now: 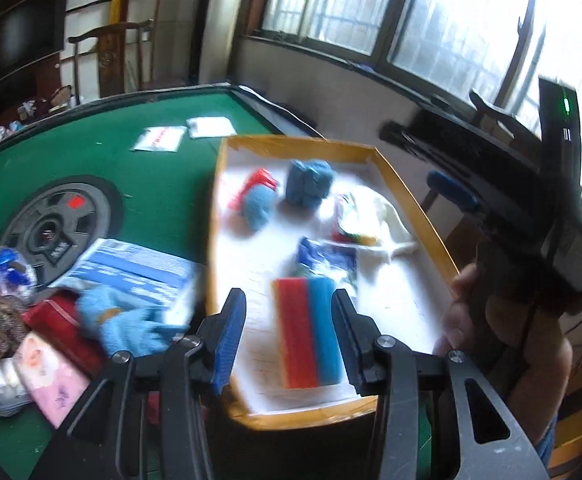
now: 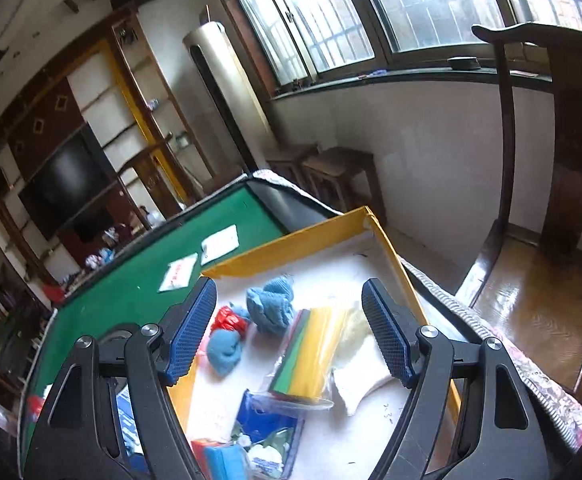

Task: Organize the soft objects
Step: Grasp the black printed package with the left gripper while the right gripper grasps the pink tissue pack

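Observation:
A yellow-rimmed tray with a white floor sits on the green table. In it lie a red and blue sponge, blue cloths, a red item, a white cloth and a blue packet. My left gripper is open and empty, its fingers either side of the sponge, above it. My right gripper is open and empty above the tray, over a bagged pack of coloured sheets, blue cloths and the white cloth. The right gripper also shows in the left wrist view.
Left of the tray lie a blue cloth, a blue and white box, a red pouch, a pink tissue pack, a brown knit item and a tape roll. A round grey hub sits mid-table. A wooden chair stands at the right.

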### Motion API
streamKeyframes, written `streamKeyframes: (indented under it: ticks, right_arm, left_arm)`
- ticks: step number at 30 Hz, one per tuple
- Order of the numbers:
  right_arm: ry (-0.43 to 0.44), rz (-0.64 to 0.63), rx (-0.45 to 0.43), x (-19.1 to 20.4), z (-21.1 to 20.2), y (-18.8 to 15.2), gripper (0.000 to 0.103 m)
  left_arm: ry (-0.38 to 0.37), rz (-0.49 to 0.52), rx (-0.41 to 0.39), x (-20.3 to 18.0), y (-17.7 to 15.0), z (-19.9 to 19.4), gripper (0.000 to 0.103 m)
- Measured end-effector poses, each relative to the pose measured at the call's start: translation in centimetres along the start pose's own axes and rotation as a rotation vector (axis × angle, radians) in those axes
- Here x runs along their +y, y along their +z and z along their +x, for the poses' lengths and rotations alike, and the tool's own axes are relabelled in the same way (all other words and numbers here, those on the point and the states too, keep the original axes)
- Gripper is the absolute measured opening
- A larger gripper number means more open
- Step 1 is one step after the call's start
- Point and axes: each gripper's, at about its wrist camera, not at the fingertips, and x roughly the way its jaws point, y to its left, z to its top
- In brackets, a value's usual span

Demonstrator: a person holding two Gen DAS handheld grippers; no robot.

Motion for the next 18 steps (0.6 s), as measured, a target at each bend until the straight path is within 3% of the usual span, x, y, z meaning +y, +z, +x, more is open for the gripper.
streamKeyframes:
  ticks: [9, 13, 18]
  right_arm:
    - [0.070, -0.059, -0.018, 1.8, -0.4, -0.9, 0.076]
    - [0.119, -0.124, -0.034, 3.6, -1.1, -1.9, 0.076]
    - [0.151, -0.216, -0.033, 5.7, -1.5, -3.4, 0.076]
  left_arm:
    - [0.068, -0.089, -0.048, 6.6, -0.9, -3.4, 0.045]
    - [0.106, -0.182, -0.075, 11.0, -2.1, -5.9, 0.045]
    - [0.217, -0.304, -0.122, 17.0, -4.2, -10.0, 0.045]
